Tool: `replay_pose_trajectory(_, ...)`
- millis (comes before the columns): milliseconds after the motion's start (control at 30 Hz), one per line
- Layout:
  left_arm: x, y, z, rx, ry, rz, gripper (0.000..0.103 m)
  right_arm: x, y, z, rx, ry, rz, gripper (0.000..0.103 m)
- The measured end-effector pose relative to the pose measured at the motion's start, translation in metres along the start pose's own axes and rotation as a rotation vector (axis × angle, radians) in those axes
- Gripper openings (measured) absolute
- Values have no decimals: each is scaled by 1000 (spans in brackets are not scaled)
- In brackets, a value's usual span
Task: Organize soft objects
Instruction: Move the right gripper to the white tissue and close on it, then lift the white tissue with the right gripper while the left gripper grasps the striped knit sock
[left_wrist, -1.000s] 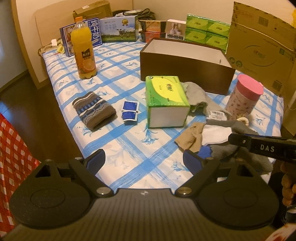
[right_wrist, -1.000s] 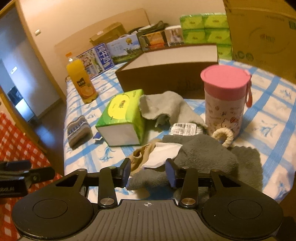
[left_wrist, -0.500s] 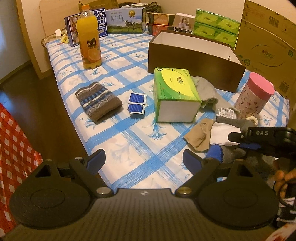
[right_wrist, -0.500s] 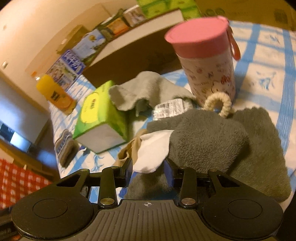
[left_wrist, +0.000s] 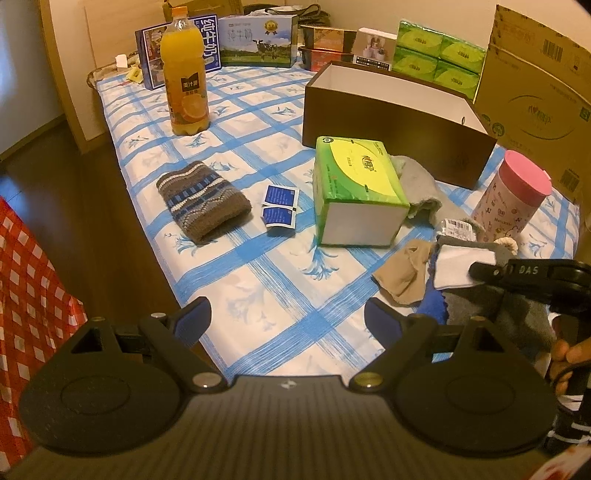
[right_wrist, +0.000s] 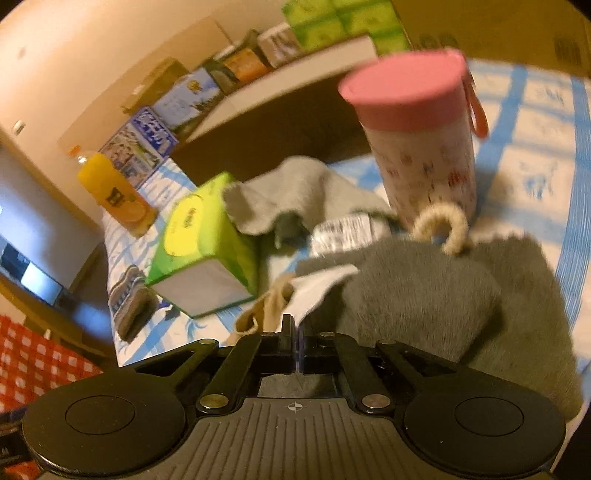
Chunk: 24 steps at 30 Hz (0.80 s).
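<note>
My right gripper (right_wrist: 297, 334) is pinched tight on the white cloth's (right_wrist: 317, 290) corner, atop the grey towel (right_wrist: 417, 291). My left gripper (left_wrist: 287, 321) hangs wide apart, empty, over the blue-checked tablecloth (left_wrist: 258, 288). Wooden floor (left_wrist: 85, 229) lies alongside. "DAS" marks the right tool's finger (left_wrist: 524, 271).

Blue-checked white cotton tablecloth (left_wrist: 280, 280), matt, woven. Brown striped knitted wool sleeve (left_wrist: 203, 201), ribbed and rough. Green tissue pack (left_wrist: 356, 173) in glossy plastic film. Dark grey fluffy towel (right_wrist: 417, 291), plush pile; thin white cloth piece (right_wrist: 317, 290), smooth. Pink-lidded printed plastic cup (right_wrist: 417, 136), smooth. Brown open cardboard box (left_wrist: 399, 125), matt. Orange juice bottle (left_wrist: 185, 74), glossy clear plastic.
</note>
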<state>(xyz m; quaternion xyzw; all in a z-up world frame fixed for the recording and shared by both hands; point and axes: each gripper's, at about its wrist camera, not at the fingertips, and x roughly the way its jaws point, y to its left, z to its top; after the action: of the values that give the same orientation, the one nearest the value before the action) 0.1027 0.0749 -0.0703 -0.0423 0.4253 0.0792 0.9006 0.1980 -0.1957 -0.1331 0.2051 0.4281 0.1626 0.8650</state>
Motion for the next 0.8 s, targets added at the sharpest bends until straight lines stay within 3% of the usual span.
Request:
replay_pose_trajectory(433, 5, 16, 12, -18, -40, 37, 84, -23, 43, 9, -289, -96, -10, 1)
replay_pose_trajectory(800, 64, 52, 43, -63, -36, 40, 81, 7, 56, 33, -384, -72, -33, 1)
